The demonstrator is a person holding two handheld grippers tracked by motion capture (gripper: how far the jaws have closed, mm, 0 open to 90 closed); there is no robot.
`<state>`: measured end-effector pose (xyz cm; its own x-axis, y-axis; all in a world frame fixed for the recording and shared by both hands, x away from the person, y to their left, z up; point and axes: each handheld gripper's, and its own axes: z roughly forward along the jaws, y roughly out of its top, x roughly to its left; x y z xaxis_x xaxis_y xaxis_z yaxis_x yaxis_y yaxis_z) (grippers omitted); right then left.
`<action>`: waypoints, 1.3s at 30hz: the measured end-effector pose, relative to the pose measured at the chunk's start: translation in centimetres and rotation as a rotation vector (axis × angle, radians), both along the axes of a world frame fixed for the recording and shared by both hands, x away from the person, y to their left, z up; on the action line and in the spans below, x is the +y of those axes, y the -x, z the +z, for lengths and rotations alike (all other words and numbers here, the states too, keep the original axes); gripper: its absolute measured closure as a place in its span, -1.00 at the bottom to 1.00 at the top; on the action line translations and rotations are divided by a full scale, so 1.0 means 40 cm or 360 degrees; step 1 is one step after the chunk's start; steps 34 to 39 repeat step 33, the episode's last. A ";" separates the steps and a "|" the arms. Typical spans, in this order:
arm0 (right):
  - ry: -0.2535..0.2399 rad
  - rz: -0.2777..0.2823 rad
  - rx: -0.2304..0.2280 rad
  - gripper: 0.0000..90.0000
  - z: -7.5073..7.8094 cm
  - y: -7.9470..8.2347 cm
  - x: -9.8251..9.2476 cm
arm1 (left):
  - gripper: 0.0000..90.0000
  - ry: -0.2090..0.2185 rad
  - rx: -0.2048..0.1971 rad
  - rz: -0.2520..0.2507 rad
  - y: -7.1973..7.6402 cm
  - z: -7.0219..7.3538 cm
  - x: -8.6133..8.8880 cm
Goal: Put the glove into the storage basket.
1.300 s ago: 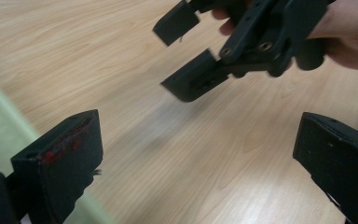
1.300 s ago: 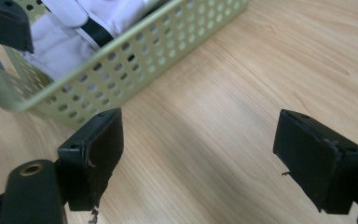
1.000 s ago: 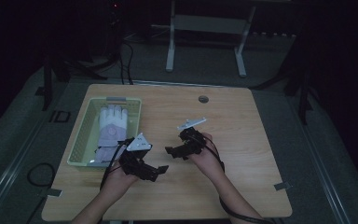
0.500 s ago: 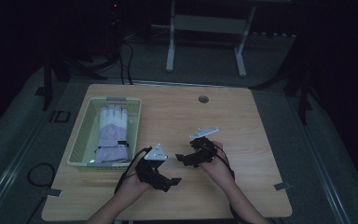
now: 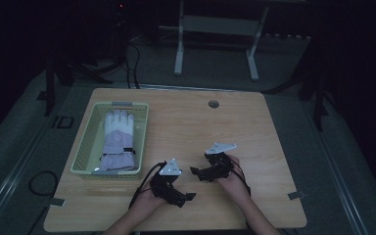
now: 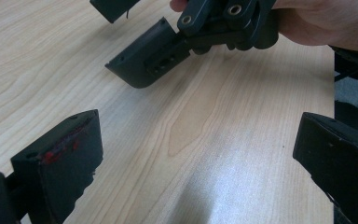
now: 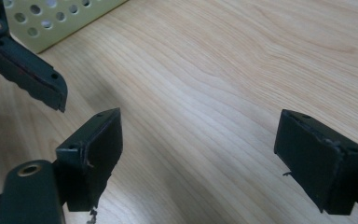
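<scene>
A white and lavender glove (image 5: 116,139) lies flat in a pale green basket (image 5: 84,155) at the table's left. Near the front edge, my left gripper (image 5: 183,194) is held low over bare wood, jaws wide open and empty. My right gripper (image 5: 199,172) faces it from the right, also open and empty. In the left gripper view my own left gripper (image 6: 200,163) frames bare table, with the right gripper (image 6: 182,42) and its hand just beyond. In the right gripper view my right gripper (image 7: 207,156) spans bare wood, and a jaw of the left gripper (image 7: 30,74) shows at upper left.
The wooden table (image 5: 254,132) has a small round grommet (image 5: 213,104) near its far edge. The basket's perforated wall (image 7: 60,16) shows in the right gripper view. Cables (image 5: 139,193) trail from the grippers. The floor around is dark, with a metal stand (image 5: 215,29) beyond.
Both hands have drawn back toward the table's front edge and a little to the right. The jaws of both stay open. The glove and basket have not moved.
</scene>
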<state>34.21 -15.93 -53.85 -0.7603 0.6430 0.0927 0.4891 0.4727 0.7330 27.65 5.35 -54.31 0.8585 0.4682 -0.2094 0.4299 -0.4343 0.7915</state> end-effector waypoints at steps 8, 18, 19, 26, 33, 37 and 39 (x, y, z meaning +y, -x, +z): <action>-0.0003 -0.0062 -0.0064 -0.68 -0.015 0.010 -0.039 | -0.96 -0.0027 -0.0077 0.0030 0.001 -0.018 -0.003; 0.0012 -0.0105 -0.0114 -0.70 -0.055 0.037 -0.102 | -0.96 -0.0049 -0.0110 -0.0001 0.017 -0.033 -0.009; 0.0024 -0.0123 -0.0126 -0.69 -0.059 0.040 -0.108 | -0.96 -0.0056 -0.0111 -0.0007 0.019 -0.033 -0.010; -0.0056 -0.0190 -0.0118 -0.70 -0.059 0.039 -0.139 | -0.96 -0.0041 -0.0100 -0.0006 0.026 -0.043 -0.005; -0.0047 -0.0188 -0.0117 -0.70 -0.060 0.038 -0.137 | -0.96 -0.0006 -0.0084 0.0014 0.024 -0.045 0.003; -0.0047 -0.0188 -0.0117 -0.70 -0.060 0.038 -0.137 | -0.96 -0.0006 -0.0084 0.0014 0.024 -0.045 0.003; -0.0047 -0.0188 -0.0117 -0.70 -0.060 0.038 -0.137 | -0.96 -0.0006 -0.0084 0.0014 0.024 -0.045 0.003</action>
